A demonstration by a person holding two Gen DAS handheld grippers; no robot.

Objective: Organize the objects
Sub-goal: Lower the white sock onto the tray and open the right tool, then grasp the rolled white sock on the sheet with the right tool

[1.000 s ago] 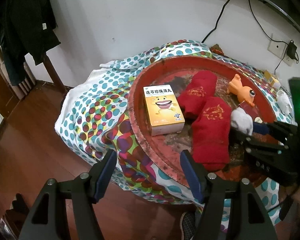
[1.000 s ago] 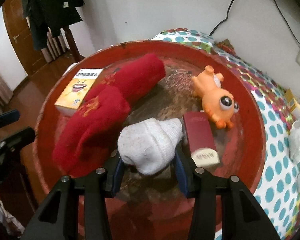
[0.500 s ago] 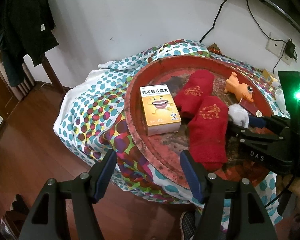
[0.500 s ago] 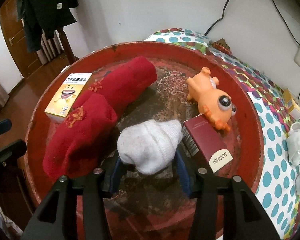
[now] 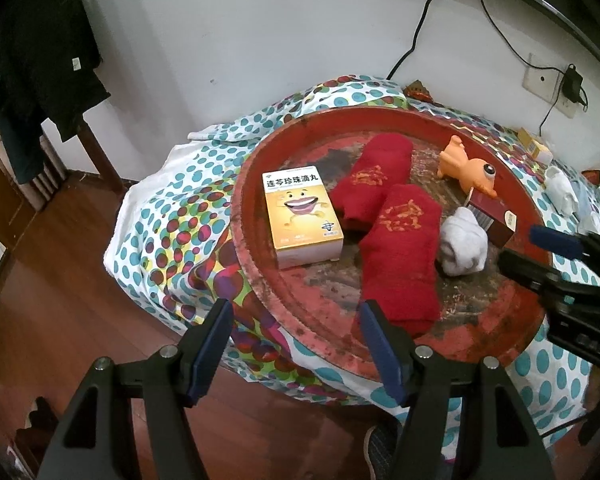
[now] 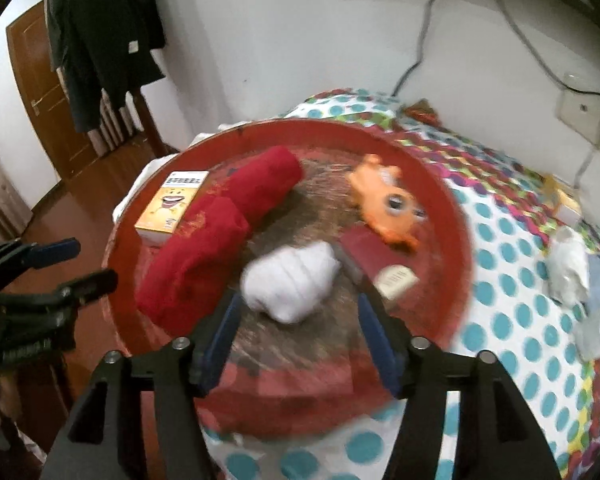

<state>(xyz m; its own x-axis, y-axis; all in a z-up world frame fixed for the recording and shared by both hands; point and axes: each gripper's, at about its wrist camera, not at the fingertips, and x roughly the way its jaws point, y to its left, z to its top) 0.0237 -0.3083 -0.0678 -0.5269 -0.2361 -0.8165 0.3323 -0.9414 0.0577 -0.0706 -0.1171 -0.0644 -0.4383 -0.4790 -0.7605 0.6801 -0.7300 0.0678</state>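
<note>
A round red tray point(image 5: 496, 320) point(image 6: 440, 216) lies on a dotted cloth. On it lie two rolled red towels point(image 5: 400, 252) point(image 6: 204, 248), a yellow box point(image 5: 300, 216) point(image 6: 172, 204), an orange toy point(image 5: 468, 168) point(image 6: 384, 204), a dark red box point(image 5: 496, 220) point(image 6: 380, 264) and a white sock ball point(image 5: 462, 246) point(image 6: 292, 280). My right gripper point(image 6: 296, 308) point(image 5: 540, 246) is open, just behind the sock, apart from it. My left gripper point(image 5: 296, 312) is open and empty over the tray's near rim.
The dotted cloth point(image 5: 172, 240) point(image 6: 512, 320) hangs over the table's edges. White and pale cloths point(image 6: 576, 276) lie right of the tray. A wall socket point(image 5: 540, 80) and cables are behind. Dark clothes point(image 5: 32, 60) hang at the left over the wooden floor point(image 5: 40, 320).
My right gripper has let go of the white sock ball, opened and pulled back and up. The sock lies on the tray. My left gripper has drawn back a little.
</note>
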